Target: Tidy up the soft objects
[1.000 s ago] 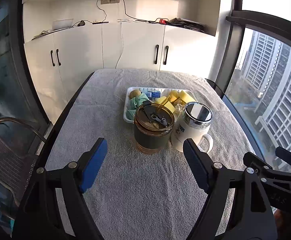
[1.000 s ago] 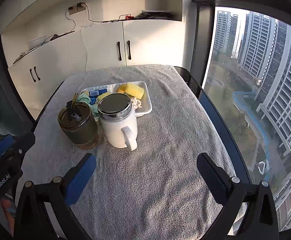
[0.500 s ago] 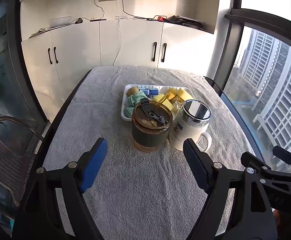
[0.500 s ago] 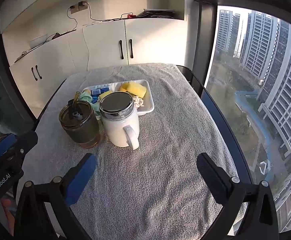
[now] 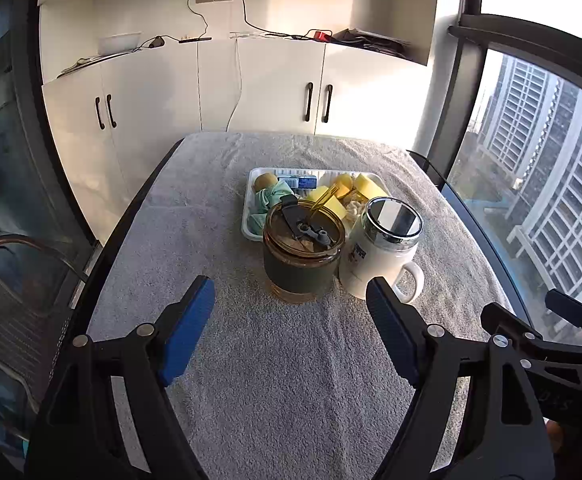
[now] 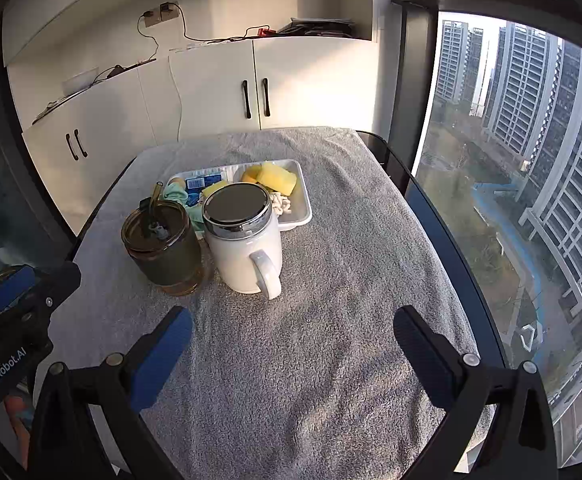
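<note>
Left gripper: the black two-finger left gripper with blue pads [image 5: 291,300] fills the bottom of the left wrist view; its jaws stand apart with nothing between them, above the bare towel in front of the cups.
Right gripper: the black two-finger right gripper with blue pads [image 6: 293,328] sits at the bottom of the right wrist view; its jaws stand wide apart and hold nothing, over open towel to the lower right of the mug.
Table cover: a grey fluffy towel [image 5: 291,380] spreads over the whole dark-edged table, centre of both views.
Tray: a white shallow rectangular foam tray [image 6: 303,212] lies on the towel at frame centre, behind the two cups.
Soft things: yellow sponge blocks [image 6: 277,176] sit in the tray's right part; a crumpled mint-green cloth [image 5: 273,196] lies in its left part, near a small brownish-green ball [image 5: 265,180] and a blue-labelled packet [image 5: 299,181]; a small coil of white cord [image 6: 281,202] lies near the tray's front right.
Tumbler: an amber glass tumbler with a dark sleeve, lid and straw [image 5: 303,256] stands upright just in front of the tray, left of the mug.
Mug: a white ceramic mug with a shiny metal lid [image 6: 245,244] stands upright just beside the tumbler, handle towards the camera.
Background: white cupboards with black handles [image 5: 315,92] fill the upper half; a window showing tower blocks [image 6: 531,140] runs down the right edge.
</note>
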The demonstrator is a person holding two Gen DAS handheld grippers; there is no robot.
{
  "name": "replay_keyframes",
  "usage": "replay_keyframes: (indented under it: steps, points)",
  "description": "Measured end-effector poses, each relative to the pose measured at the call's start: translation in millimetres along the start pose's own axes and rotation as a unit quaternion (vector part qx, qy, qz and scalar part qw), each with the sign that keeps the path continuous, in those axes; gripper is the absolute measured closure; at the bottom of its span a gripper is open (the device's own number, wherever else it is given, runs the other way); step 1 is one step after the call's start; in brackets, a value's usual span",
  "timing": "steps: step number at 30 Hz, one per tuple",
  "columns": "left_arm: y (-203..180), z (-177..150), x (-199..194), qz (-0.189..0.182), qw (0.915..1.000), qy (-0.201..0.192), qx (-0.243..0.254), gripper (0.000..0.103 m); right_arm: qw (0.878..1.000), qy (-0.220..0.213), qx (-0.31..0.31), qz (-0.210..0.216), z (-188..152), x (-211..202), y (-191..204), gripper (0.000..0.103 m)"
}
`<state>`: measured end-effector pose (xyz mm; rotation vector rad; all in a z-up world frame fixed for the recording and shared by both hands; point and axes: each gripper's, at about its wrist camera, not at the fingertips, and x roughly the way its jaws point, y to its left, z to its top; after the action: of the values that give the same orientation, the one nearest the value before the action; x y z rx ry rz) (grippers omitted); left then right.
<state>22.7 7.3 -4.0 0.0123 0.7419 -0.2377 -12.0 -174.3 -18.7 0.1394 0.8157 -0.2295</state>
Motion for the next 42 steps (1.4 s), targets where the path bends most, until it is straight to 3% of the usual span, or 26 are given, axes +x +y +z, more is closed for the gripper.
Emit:
replay_keyframes:
  steps: [42]
  points:
    - [-1.7,-0.7,-0.8,-0.004,1.0000,-0.001,0.007,0.026,1.000,0.001,-0.001,-0.003,-1.0,0.7,2.0,0.000]
